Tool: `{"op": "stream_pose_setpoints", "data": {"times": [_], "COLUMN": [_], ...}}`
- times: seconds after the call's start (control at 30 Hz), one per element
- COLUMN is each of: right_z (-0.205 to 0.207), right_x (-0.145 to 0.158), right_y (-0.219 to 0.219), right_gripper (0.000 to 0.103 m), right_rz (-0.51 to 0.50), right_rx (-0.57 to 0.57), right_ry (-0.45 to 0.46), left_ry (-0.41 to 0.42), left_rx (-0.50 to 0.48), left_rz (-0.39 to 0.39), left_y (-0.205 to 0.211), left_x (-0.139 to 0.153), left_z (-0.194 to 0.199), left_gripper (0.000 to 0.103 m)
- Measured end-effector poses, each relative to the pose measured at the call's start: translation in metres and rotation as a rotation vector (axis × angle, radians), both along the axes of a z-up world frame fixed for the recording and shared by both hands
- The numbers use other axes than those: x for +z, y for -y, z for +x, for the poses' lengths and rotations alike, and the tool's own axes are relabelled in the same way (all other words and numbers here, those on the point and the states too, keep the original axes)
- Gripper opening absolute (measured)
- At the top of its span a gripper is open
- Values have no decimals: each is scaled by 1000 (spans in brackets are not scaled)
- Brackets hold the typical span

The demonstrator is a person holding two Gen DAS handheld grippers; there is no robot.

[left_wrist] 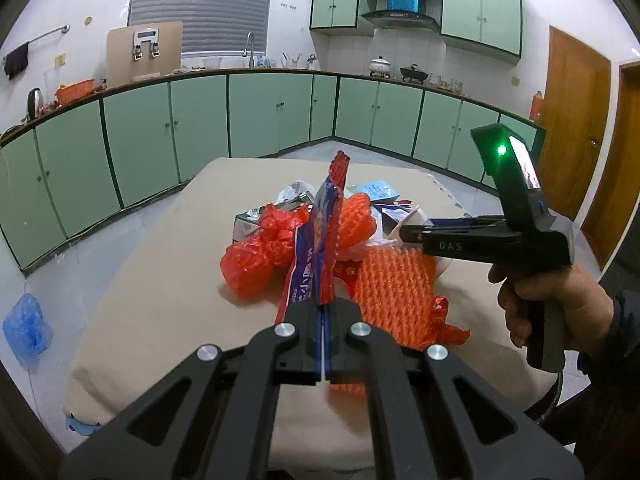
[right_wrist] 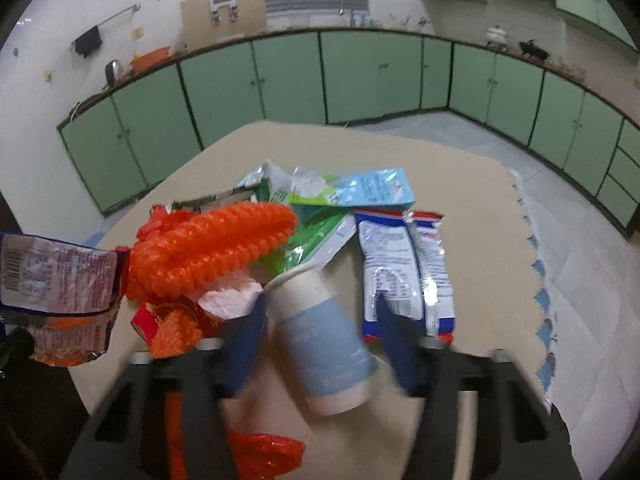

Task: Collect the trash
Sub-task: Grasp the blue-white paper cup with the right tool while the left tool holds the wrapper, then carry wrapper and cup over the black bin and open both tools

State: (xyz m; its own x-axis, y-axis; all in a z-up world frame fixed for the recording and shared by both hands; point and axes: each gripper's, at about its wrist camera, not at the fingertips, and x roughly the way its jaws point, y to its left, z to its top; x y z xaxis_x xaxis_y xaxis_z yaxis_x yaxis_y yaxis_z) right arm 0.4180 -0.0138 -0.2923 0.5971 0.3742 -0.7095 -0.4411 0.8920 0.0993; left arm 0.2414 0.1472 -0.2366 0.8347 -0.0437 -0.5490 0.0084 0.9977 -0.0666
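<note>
Left tool: clamped on a red-and-blue snack wrapper, held upright above the worktop.
Right tool: partly open, blue fingers either side of a paper cup; contact unclear from blur.
Trash pile: orange foam netting, wrappers, mid-worktop.

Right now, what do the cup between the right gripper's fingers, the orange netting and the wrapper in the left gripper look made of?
Cup: probably paper, matte white with a pale blue band.
Orange netting: seemingly foam mesh, with a soft, puffy lattice.
Wrapper: glossy printed plastic film, thin and creased, standing edge-on from the shut left gripper.
</note>
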Motion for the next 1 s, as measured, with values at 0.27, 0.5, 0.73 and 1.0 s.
{"op": "stream_pose_setpoints", "data": {"times": [0.27, 0.5, 0.73, 1.0], "right_z": [-15, -44, -102, -156], "right_x": [16, 55, 104, 121], "right_y": [16, 40, 79, 146], "right_gripper": [24, 24, 24, 24], "right_rz": [61, 120, 181, 186], "right_rx": [2, -11, -20, -113], "right_ry": [21, 73, 144, 172], "left_ry": [3, 29, 47, 67], "left_rx": [-9, -29, -53, -170], "left_rz": [-9, -17, -20, -8], "left_y": [3, 10, 29, 83], "left_x": [8, 27, 45, 64], "left_z": [-1, -7, -14, -27], "left_gripper": [0, 0, 0, 0]}}
